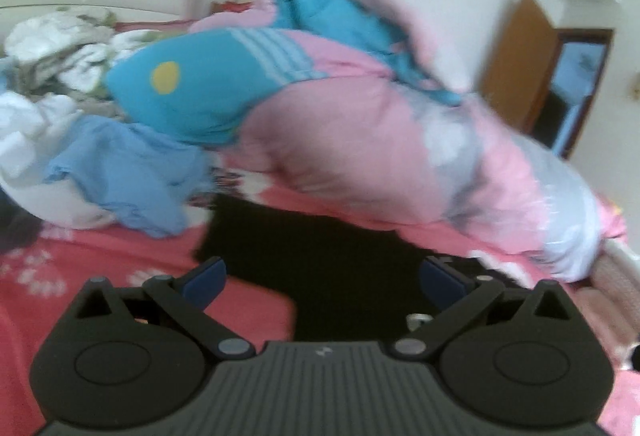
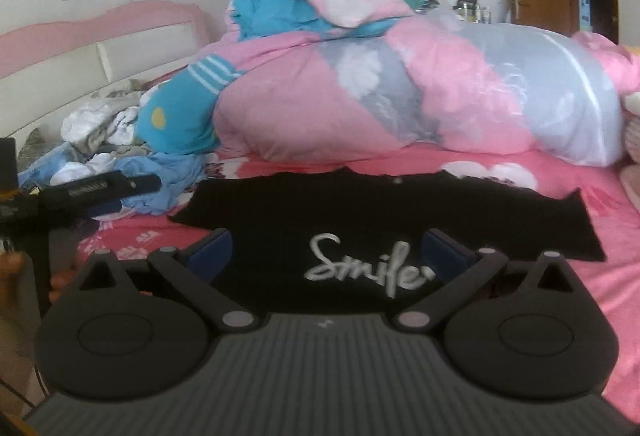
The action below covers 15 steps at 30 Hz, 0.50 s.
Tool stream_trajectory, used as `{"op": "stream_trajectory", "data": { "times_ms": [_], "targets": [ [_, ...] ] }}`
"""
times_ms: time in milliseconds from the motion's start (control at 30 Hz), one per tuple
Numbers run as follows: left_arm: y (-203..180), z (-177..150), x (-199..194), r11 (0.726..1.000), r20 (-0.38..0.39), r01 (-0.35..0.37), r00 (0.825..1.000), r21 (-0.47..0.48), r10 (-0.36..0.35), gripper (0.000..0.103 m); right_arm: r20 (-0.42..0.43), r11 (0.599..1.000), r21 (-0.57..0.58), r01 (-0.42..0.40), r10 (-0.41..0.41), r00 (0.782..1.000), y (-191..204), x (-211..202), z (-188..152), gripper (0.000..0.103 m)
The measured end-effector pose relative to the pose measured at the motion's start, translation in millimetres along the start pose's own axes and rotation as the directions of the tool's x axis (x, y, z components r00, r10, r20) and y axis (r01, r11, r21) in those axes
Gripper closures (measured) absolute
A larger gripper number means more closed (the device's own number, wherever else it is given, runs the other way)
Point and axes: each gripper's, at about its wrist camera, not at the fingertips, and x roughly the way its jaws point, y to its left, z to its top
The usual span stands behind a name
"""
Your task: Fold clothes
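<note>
Since both tools hang with jaws spread wide and nothing between them, the black T-shirt (image 2: 360, 212) looks laid out for folding, not yet gripped. Right gripper (image 2: 326, 256): blue pads apart, hovering over the shirt's near part, where the silver "Smile" lettering (image 2: 366, 268) sits between the 2 fingers. Left gripper (image 1: 322, 278): equally agape, over the shirt's left portion; view blurred, so the cloth under it reads only as a dark patch. In the right wrist view that same tool shows side-on at the shirt's left edge.

Shirt: thin, matte, flat on the pink floral bedsheet (image 2: 560, 268), upper edge ragged, sleeve corner poking right. Probably spread flat so edges can be pinched cleanly.

Left of the shirt, a crumpled light-blue garment (image 1: 128, 172), soft and limp, touching its corner. Behind the shirt, a puffy pink, grey and blue duvet (image 2: 380, 96), bulky, heaped in rolls. Further left of it, white rumpled laundry (image 1: 52, 40). Beyond, a pink-trimmed headboard (image 2: 120, 32).
</note>
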Motion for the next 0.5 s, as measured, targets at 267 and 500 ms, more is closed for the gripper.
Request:
{"op": "stream_trajectory", "data": {
  "times_ms": [267, 500],
  "targets": [
    [43.0, 2.3, 68.3, 0.988, -0.054, -0.154, 0.987, -0.017, 0.153, 0.0, 0.01, 0.967, -0.226, 0.119, -0.12, 0.993, 51.8, 44.5, 21.7, 0.001],
    [77.6, -10.7, 102.5, 0.966, -0.014, -0.25, 0.968, -0.07, 0.249, 0.0, 0.033, 0.919, -0.395, 0.025, -0.014, 0.999, 99.2, 102.5, 71.9, 0.001]
  ]
}}
